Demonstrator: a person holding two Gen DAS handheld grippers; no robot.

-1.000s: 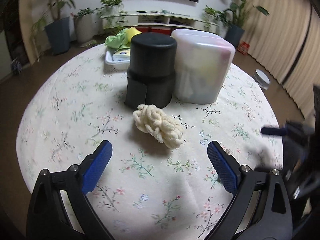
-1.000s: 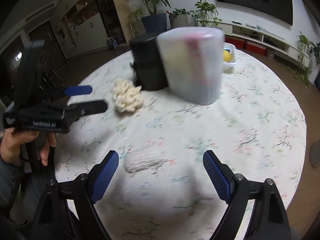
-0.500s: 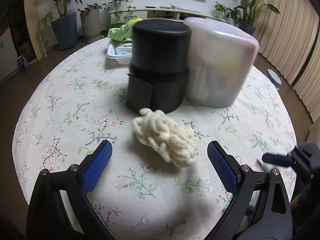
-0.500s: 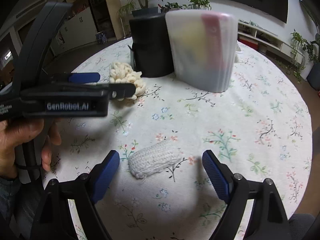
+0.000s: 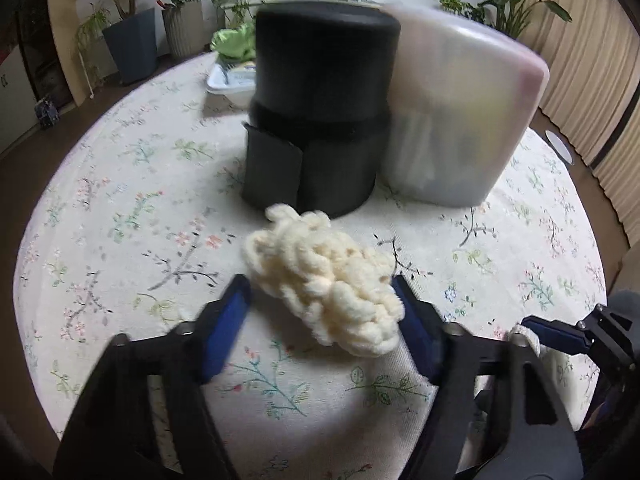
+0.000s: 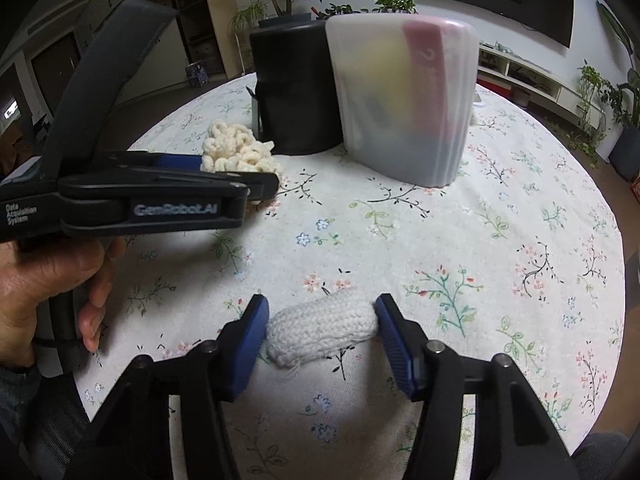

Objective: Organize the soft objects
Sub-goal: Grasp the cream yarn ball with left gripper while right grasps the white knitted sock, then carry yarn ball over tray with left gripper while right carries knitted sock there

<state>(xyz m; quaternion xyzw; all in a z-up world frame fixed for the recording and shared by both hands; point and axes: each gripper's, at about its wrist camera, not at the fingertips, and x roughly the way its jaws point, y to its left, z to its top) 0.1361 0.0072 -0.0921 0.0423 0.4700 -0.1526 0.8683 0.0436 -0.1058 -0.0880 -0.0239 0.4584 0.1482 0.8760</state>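
A cream chunky-yarn piece point(image 5: 324, 280) lies on the floral tablecloth point(image 5: 120, 220) in front of a black cylinder. My left gripper point(image 5: 320, 308) straddles it with its jaws closing. The right pad is against the yarn, while the left pad still shows a sliver of cloth beside it. In the right wrist view, a white knitted piece point(image 6: 320, 328) lies between the blue pads of my right gripper point(image 6: 320, 320). Those jaws are closing too, and both pads touch its ends. The left gripper point(image 6: 240, 172) and the yarn piece point(image 6: 236, 148) show at the left of that view.
Behind the yarn stand a black cylindrical container point(image 5: 320, 112) and a translucent white container point(image 5: 460, 120), side by side. A white tray point(image 5: 224, 80) holding green cloth sits at the table's far edge. A person's hand point(image 6: 48, 292) holds the left gripper. Potted plants stand on the floor beyond.
Both grippers sank closer to the table. Each pair of jaws went from wide apart to narrowed around its piece: the left around the cream yarn, the right onto the white knit.
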